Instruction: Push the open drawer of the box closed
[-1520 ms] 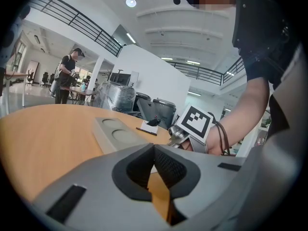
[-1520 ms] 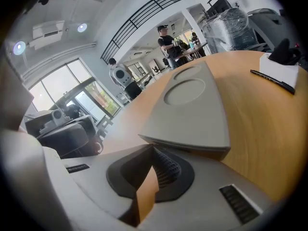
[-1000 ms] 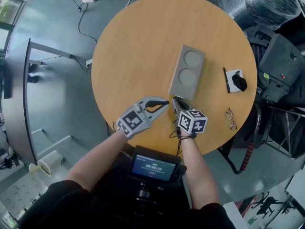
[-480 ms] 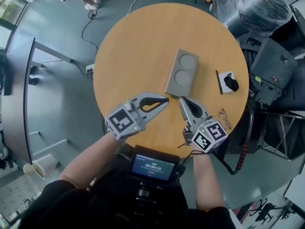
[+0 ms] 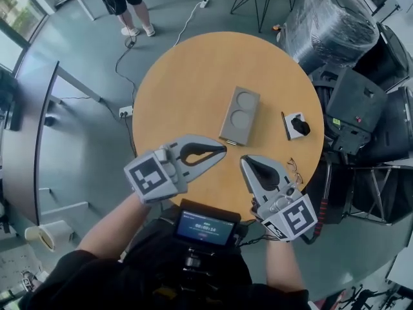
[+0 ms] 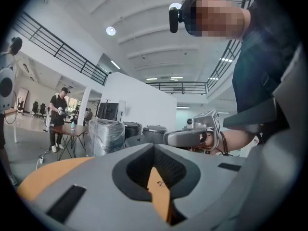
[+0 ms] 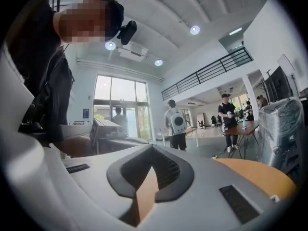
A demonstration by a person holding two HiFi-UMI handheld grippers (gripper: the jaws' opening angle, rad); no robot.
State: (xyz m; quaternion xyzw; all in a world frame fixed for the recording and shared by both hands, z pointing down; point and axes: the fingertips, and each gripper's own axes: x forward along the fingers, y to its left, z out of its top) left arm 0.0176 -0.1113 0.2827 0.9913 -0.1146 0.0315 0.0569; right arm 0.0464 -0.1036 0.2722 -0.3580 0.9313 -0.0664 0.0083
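Note:
The grey box with two round recesses on top lies near the middle of the round wooden table. No drawer shows sticking out of it from here. My left gripper hangs near the table's front edge, short of the box's near end, jaws shut and empty. My right gripper is beside it on the right, also shut with nothing in it. In the left gripper view the left gripper has its jaws together, and the right gripper shows beyond them. The right gripper looks shut in its own view too.
A black object on a white card and a thin black stick lie right of the box. Glasses rest at the table's right edge. A plastic-wrapped bulk and black cases crowd the right side. People stand far off.
Both grippers have drawn back from the box toward me and risen. A second ago the right gripper's tips were at the box's near end; now a gap separates them.

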